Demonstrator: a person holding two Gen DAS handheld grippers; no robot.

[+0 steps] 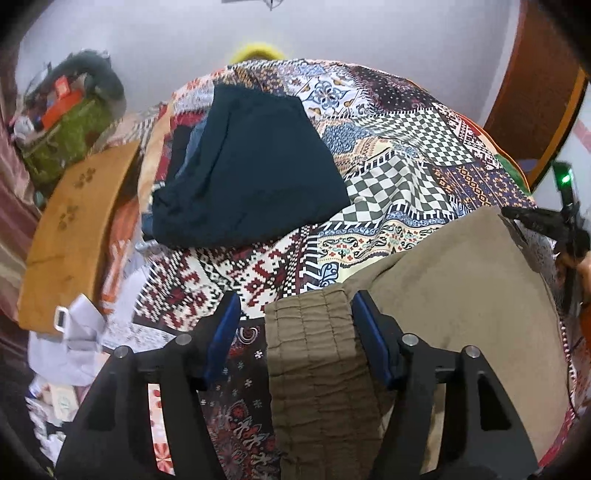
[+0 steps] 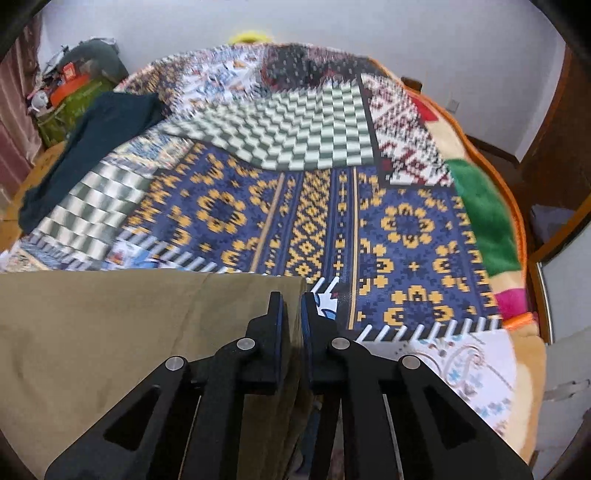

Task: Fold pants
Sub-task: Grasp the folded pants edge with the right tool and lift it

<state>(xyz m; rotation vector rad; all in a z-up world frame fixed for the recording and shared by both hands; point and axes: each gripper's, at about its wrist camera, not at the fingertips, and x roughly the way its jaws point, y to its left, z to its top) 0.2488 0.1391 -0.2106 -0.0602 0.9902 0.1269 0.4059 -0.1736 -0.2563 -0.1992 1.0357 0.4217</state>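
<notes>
On the patchwork bedspread [image 2: 314,221], the left gripper [image 1: 293,321] gapes around the khaki pants' [image 1: 461,280] shirred elastic waistband [image 1: 314,354]; the right gripper [image 2: 291,306] pinches their smooth hem corner [image 2: 284,291].

This was a bedroom in a home. A bed [image 2: 491,373] filled most of the room, covered with a patchwork bedspread [image 2: 295,206] of checks, florals and woven patterns. Folded dark clothes [image 1: 251,166] lay on it. Beside the bed, a green box [image 1: 62,144] heaped with odds and ends stood against a plain white wall [image 2: 332,33], and a brown wooden door [image 1: 535,107] showed on the right. A maroon curtain [image 2: 14,122] hung at the left.
</notes>
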